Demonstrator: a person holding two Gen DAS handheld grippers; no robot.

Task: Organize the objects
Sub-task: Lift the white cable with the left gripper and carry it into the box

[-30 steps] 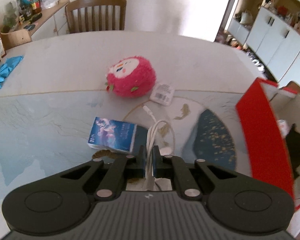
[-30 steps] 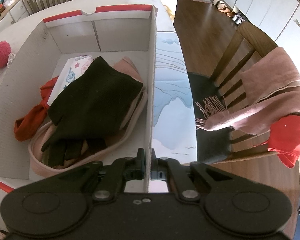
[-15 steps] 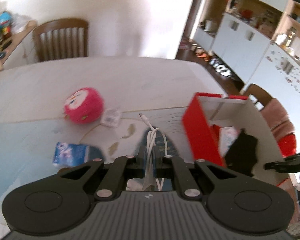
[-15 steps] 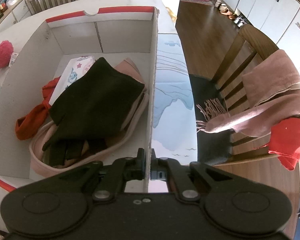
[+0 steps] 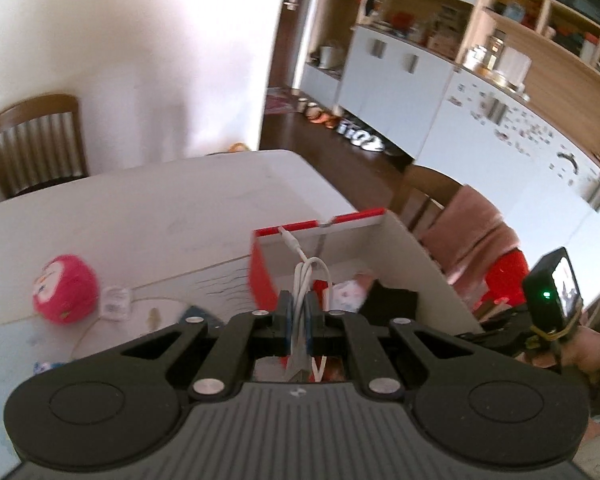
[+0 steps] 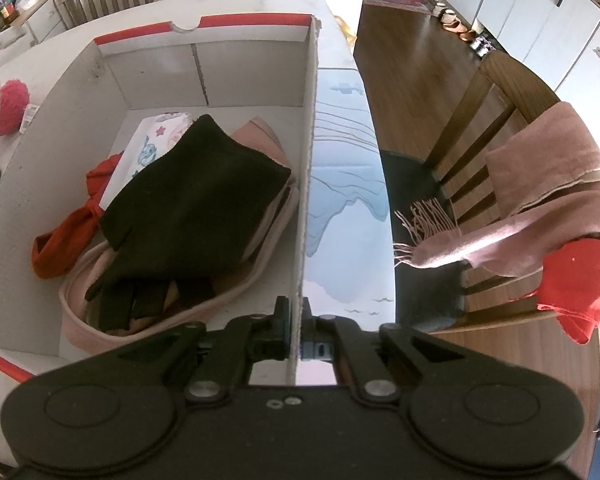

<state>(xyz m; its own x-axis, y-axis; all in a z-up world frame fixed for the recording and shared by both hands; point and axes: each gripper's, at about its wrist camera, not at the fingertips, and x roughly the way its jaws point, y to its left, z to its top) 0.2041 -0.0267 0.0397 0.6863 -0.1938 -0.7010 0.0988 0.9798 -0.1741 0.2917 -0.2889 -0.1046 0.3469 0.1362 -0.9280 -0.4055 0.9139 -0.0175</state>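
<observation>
My left gripper (image 5: 298,308) is shut on a coiled white cable (image 5: 306,276), held in the air with its plug end pointing up over the near left wall of the red-and-white cardboard box (image 5: 412,264). My right gripper (image 6: 295,316) is shut on the right wall of the box (image 6: 306,160). Inside the box lie a black glove (image 6: 192,196), a red cloth (image 6: 68,232), a patterned packet (image 6: 152,144) and a pink oval item under the glove. A pink plush ball (image 5: 64,290) and a small white packet (image 5: 114,300) sit on the table left of the box.
A blue packet (image 5: 46,366) peeks out beside my left gripper. A chair draped with a pink scarf (image 6: 540,200) and a red cloth (image 6: 576,280) stands right of the table. Another wooden chair (image 5: 36,148) is at the far side. White cabinets (image 5: 400,76) line the far wall.
My left gripper has risen and swung right with the cable, from above the blue packet to beside the box. The right gripper has kept its grip on the box wall.
</observation>
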